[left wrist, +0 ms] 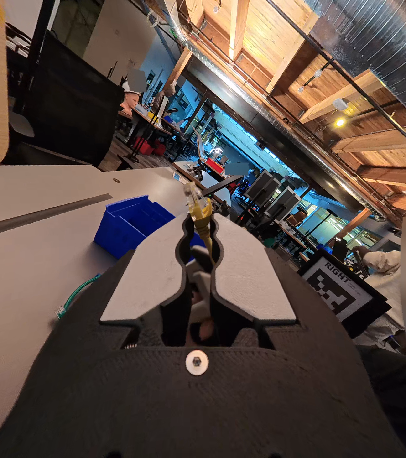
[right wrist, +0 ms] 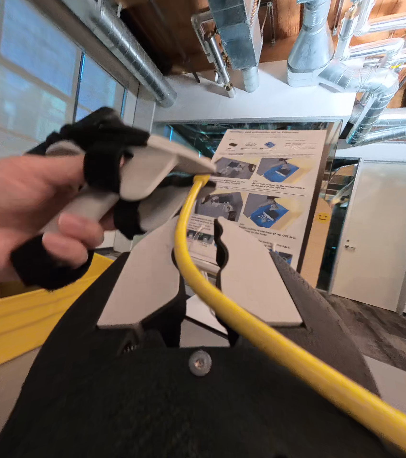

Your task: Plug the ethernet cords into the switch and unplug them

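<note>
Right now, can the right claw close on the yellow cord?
Probably yes. The right claw is open and the yellow cord already passes between its fingers, with nothing between them. The left claw holds the cord's end farther ahead.

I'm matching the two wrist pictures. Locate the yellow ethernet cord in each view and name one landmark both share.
Left wrist view: the yellow ethernet cord sits at centre, pinched in the left hand-held gripper, its clear plug pointing up beyond the fingertips.
Right wrist view: it arcs from the lower right corner up through the open right hand-held gripper to the left one's tips.
Shared landmark: the left hand-held gripper, seen at upper left in the right view.
</note>
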`<state>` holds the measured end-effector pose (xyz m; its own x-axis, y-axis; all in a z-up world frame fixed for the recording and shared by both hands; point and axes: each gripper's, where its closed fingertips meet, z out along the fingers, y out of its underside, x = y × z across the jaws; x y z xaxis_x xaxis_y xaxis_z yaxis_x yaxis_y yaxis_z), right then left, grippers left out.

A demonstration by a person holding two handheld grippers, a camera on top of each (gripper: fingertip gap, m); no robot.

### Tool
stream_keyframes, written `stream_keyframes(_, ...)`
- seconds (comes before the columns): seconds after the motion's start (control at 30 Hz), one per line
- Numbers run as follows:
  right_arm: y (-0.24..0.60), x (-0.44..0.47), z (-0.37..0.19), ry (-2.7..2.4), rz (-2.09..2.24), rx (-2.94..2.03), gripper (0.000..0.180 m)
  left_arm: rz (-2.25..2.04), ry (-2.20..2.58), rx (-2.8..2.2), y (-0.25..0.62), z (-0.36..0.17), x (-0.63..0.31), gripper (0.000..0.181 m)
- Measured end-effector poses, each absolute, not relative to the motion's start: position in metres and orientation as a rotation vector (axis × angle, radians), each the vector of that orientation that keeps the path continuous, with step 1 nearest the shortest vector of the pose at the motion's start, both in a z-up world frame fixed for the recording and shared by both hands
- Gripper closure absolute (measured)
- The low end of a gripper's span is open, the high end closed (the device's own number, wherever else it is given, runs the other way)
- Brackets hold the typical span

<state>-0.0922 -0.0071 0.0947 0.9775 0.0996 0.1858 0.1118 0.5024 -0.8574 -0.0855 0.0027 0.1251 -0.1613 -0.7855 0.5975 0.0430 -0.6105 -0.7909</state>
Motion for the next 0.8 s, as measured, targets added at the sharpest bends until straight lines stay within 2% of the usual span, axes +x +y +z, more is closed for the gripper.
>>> stream_keyframes(0.07,-0.009,-0.083,0.103,-0.212,0.071,-1.074,0.151,-1.864,0.861,-1.498,-0.004,0.127,-0.081,0.169)
stream_keyframes(0.17,-0.009,-0.075,0.108,-0.21,0.133,-1.1,0.153,-1.902,0.862,-1.48,-0.012,0.129,-0.077,0.169)
stream_keyframes(0.23,-0.011,-0.081,0.109,-0.28,0.16,-1.09,0.162,-1.888,0.853,-1.471,-0.012,0.13,-0.076,0.169)
stream_keyframes(0.5,-0.018,-0.09,0.115,-0.27,0.347,-1.055,0.161,-1.826,0.851,-1.413,-0.019,0.138,-0.075,0.169)
stream_keyframes(0.67,-0.025,-0.083,0.119,-0.234,0.225,-1.003,0.162,-1.873,0.821,-1.421,-0.024,0.138,-0.071,0.169)
stream_keyframes(0.8,-0.03,-0.08,0.121,-0.185,0.314,-0.964,0.162,-1.922,0.755,-1.405,-0.027,0.139,-0.068,0.169)
